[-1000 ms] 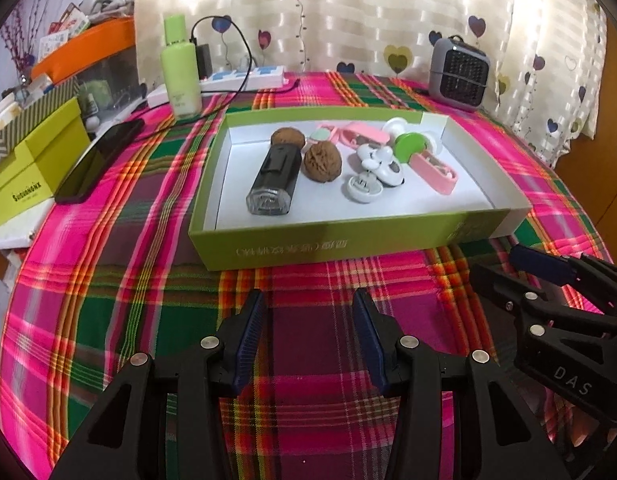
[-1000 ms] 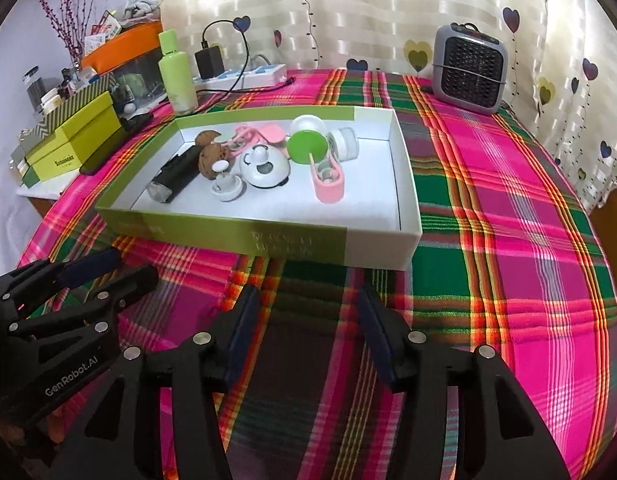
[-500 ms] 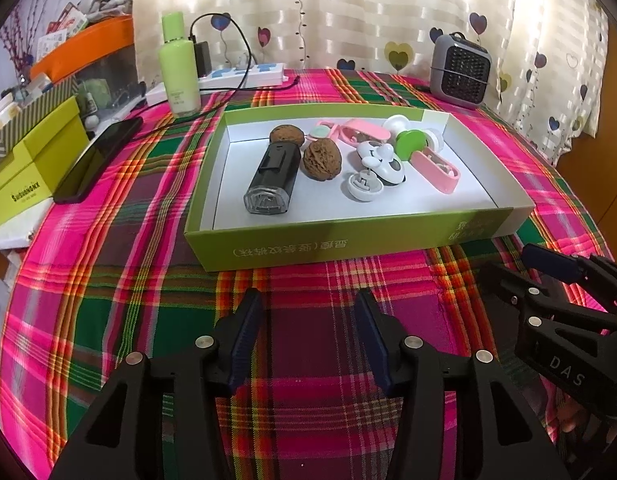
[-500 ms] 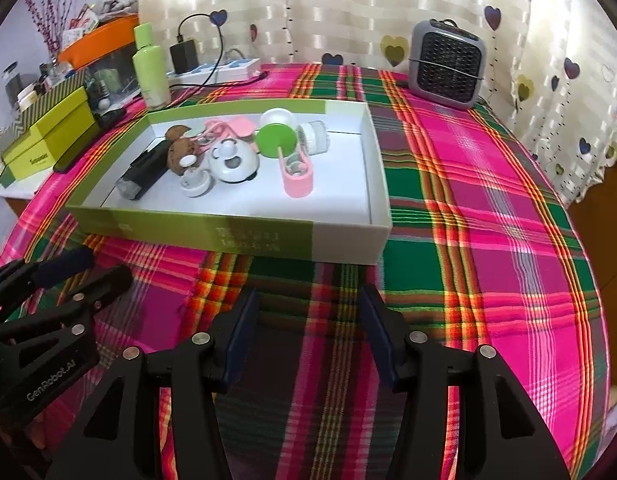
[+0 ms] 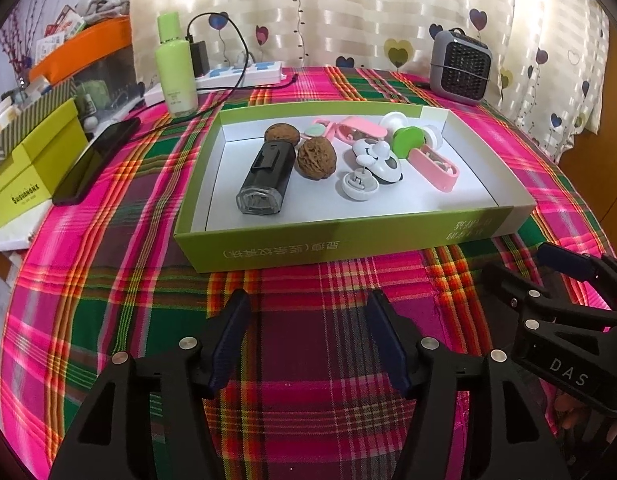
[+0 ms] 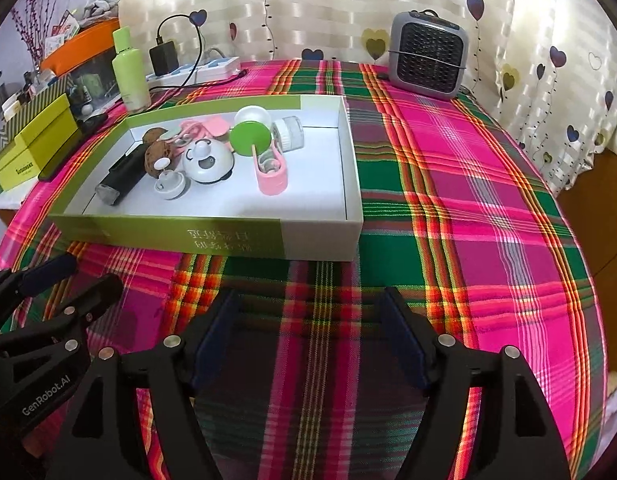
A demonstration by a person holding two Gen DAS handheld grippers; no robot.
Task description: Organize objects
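A shallow green-and-white box (image 5: pixel 348 240) (image 6: pixel 212 236) sits on the plaid tablecloth. Inside it lie a black bike light (image 5: pixel 266 178), two walnuts (image 5: pixel 316 158), a white panda-shaped toy (image 5: pixel 378 160) (image 6: pixel 206 160), a small white round piece (image 5: pixel 359 186), a green round lid (image 5: pixel 406 142) (image 6: pixel 250 138), a pink case (image 5: pixel 434 166) (image 6: pixel 270 170) and other pink items. My left gripper (image 5: pixel 308 340) is open and empty, in front of the box. My right gripper (image 6: pixel 308 340) is open and empty, in front of the box's right corner.
A green bottle (image 5: pixel 175 66), a power strip with charger (image 5: pixel 244 74) and a grey heater (image 5: pixel 460 66) (image 6: pixel 426 56) stand at the back. A black phone (image 5: pixel 94 162) and yellow-green boxes (image 5: pixel 32 168) lie at the left. Plaid cloth (image 6: pixel 468 200) stretches right of the box.
Both grippers have drawn slightly back from the box and stay open. The objects in the box have not moved.
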